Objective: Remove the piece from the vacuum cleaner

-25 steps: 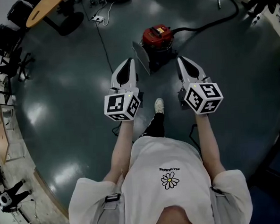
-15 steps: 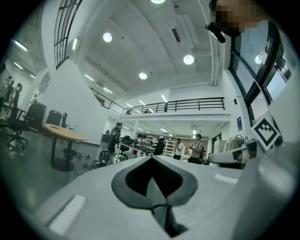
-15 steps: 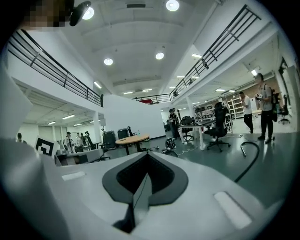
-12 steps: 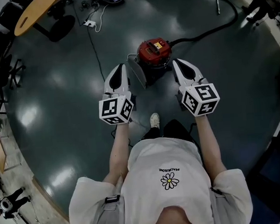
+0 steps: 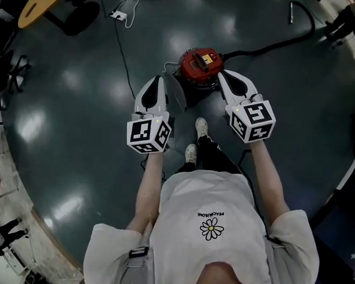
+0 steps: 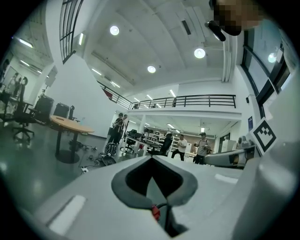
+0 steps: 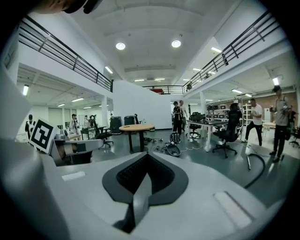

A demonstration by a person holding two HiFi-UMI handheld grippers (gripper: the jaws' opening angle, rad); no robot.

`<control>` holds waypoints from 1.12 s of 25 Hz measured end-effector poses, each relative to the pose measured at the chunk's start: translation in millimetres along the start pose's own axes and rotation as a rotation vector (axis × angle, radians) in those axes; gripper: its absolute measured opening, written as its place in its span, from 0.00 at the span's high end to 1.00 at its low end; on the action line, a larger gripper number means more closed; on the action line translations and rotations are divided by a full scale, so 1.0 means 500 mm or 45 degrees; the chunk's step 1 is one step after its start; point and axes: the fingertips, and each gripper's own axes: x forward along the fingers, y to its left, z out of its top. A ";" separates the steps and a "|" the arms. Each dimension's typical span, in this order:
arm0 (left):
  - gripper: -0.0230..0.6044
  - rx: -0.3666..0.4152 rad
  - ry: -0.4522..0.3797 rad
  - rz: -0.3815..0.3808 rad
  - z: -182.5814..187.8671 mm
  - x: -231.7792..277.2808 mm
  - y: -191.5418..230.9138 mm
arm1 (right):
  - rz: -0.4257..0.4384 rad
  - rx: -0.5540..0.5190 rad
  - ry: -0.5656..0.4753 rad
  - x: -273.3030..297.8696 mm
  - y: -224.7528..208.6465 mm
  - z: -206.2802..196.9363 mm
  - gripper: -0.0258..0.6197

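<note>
The red canister vacuum cleaner (image 5: 201, 62) stands on the dark floor just ahead of both grippers in the head view. A grey flat panel (image 5: 179, 94) leans at its left side. Its black hose (image 5: 267, 40) runs off to the right and ends in a metal tube (image 5: 290, 11). My left gripper (image 5: 158, 80) is shut and empty, its tip beside the vacuum's left flank. My right gripper (image 5: 222, 75) is shut and empty at the vacuum's right flank. Both gripper views look level across the hall, over shut jaws, and do not show the vacuum.
A black cable (image 5: 124, 57) runs from a power strip (image 5: 117, 15) past the vacuum's left. A round wooden table (image 5: 37, 9) and office chairs (image 5: 5, 71) stand at the far left. The person's shoes (image 5: 201, 128) are just behind the vacuum. Several people stand by desks in the distance.
The person has stepped toward the vacuum, so it now lies between the two gripper tips. Both grippers stayed shut and held their spacing.
</note>
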 end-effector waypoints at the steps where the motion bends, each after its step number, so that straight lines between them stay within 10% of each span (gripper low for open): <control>1: 0.96 0.001 0.011 0.011 -0.004 0.017 0.005 | 0.014 -0.004 0.010 0.021 -0.009 -0.001 0.92; 13: 0.96 -0.026 0.223 0.206 -0.172 0.290 0.171 | 0.185 -0.169 0.233 0.360 -0.156 -0.116 0.92; 26: 0.96 -0.249 0.647 0.310 -0.739 0.418 0.413 | 0.306 -0.389 0.793 0.704 -0.191 -0.683 0.92; 28: 0.82 -0.323 0.731 0.300 -0.815 0.423 0.424 | 0.317 -0.430 0.858 0.734 -0.194 -0.744 0.92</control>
